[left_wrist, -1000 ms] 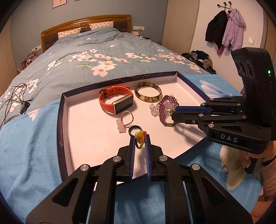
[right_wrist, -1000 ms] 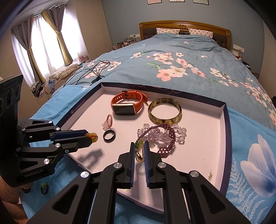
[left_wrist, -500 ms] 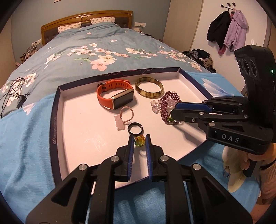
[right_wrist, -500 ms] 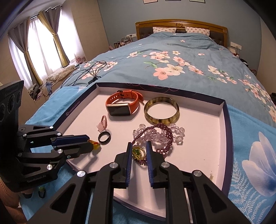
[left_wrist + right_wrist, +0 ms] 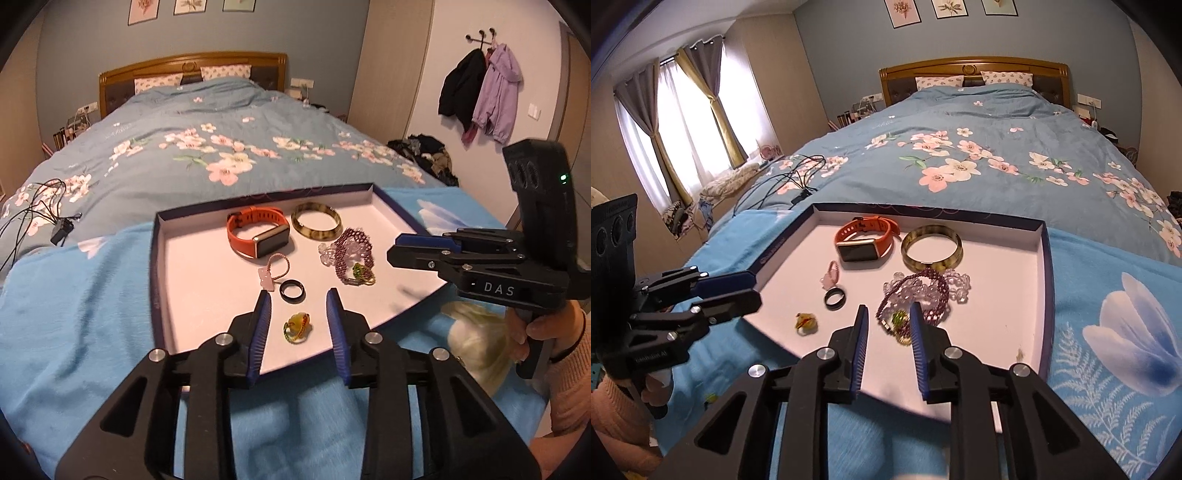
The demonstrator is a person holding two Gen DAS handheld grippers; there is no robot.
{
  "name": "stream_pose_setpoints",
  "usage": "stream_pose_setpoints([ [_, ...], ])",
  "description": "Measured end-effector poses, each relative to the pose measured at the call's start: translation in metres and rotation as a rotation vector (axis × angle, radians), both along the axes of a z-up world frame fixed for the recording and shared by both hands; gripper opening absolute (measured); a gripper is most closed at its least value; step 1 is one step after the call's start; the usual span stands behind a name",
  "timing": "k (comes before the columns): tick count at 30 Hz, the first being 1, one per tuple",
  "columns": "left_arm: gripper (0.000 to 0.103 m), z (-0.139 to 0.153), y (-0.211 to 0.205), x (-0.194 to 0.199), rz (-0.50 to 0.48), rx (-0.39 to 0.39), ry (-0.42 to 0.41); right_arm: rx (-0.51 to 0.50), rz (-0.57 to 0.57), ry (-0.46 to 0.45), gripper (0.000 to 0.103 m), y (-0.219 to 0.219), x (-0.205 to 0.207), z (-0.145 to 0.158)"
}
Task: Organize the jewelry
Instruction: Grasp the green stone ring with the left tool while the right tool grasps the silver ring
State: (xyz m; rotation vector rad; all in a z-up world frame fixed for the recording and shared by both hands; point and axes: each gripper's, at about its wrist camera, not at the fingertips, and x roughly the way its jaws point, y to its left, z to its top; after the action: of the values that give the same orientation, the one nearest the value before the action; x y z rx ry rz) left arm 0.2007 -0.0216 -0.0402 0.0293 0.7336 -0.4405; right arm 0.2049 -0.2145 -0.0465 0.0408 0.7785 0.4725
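Both claws have let go since the earlier frames: each was pinched on a small piece a moment ago, and their jaws have just been opening, so we now read both as open with nothing pressed between the pads.

Largest first. We see the shallow white tray with dark blue walls lying on a blue fleece blanket at the foot of the bed. Nearly all the jewelry already sits inside it:
- orange-strapped smartwatch, far side
- mottled amber bangle, just beside the watch
- purple and clear beaded bracelets, heaped together
- thin pink bracelet with a pale charm
- plain black ring

Left claw: jaws apart, the yellow-green glassy ring lying free on the tray floor between them, touching neither pad.

Right claw: jaws apart, the gold-and-green pendant piece resting against the edge of the bead heap, also untouched.

Progress, our judgement: gathering looks nearly finished, with these two pieces freshly delivered. One small item shows on the blanket beyond the tray near the left hand, too small to identify. What may remain is untangling the bead heap and spacing the pieces out, if tidier order is wanted.
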Motion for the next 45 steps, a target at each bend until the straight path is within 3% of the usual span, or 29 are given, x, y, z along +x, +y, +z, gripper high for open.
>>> stream_pose_setpoints([
  [8, 0.037, 0.013, 0.035, -0.05, 0.016, -0.037, -0.037, -0.009, 0.02, -0.038, 0.031, -0.009, -0.04, 0.01],
  [21, 0.043, -0.025, 0.04, -0.113, -0.044, 0.038, 0.055, -0.005, -0.017, 0.057, 0.036, -0.029, -0.083, -0.023],
  [30, 0.042, -0.044, 0.034, -0.12, -0.045, 0.07, 0.131, -0.023, -0.012, 0.079, 0.036, -0.022, -0.099, -0.034],
  [39, 0.039, -0.048, 0.033, -0.119, -0.041, 0.082, 0.15, -0.1, -0.007, 0.074, 0.036, -0.005, -0.103, -0.042],
  [45, 0.03, -0.049, 0.032, -0.119, -0.024, 0.093, 0.143, -0.125, -0.02, 0.064, 0.035, -0.002, -0.103, -0.042],
])
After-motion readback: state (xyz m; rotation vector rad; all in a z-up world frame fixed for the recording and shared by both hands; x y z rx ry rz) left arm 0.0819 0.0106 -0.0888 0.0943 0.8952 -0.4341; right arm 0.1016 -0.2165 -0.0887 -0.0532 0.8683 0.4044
